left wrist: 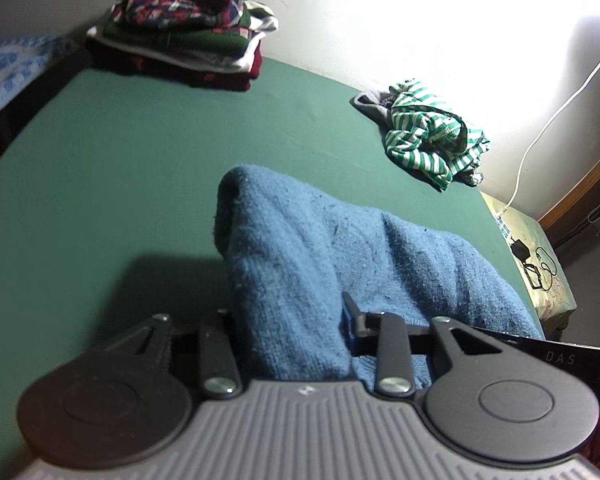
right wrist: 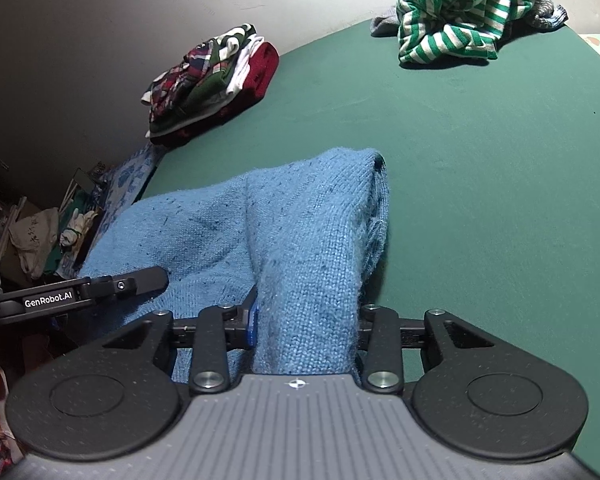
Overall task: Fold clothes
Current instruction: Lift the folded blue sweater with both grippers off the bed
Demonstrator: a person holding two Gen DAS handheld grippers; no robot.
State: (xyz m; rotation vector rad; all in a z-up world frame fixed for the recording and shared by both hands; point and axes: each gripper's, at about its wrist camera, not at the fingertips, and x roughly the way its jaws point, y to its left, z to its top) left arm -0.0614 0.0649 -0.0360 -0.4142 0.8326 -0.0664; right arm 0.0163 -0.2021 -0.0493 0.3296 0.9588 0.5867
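Here your blue knitted sweater lies on the green table, near the front edge, and it is bunched into thick folds — one fold rises as a rounded hump toward each camera. The knit looks soft and a little fuzzy, with small dark specks.

Your left gripper has its jaws closed on one fold of the sweater; the cloth fills the gap between them. Your right gripper grips another fold in the same way.

The left wrist view shows a white cable on the wall and a small side table with a charger. Only the right wrist view shows the clutter on the floor and the left gripper from the side, over the sweater.

Both views show the folded pile and the crumpled green-striped garment near the wall — well apart from each other.

The fingertips are hidden under the cloth, and something grey under the striped garment is hard to make out.
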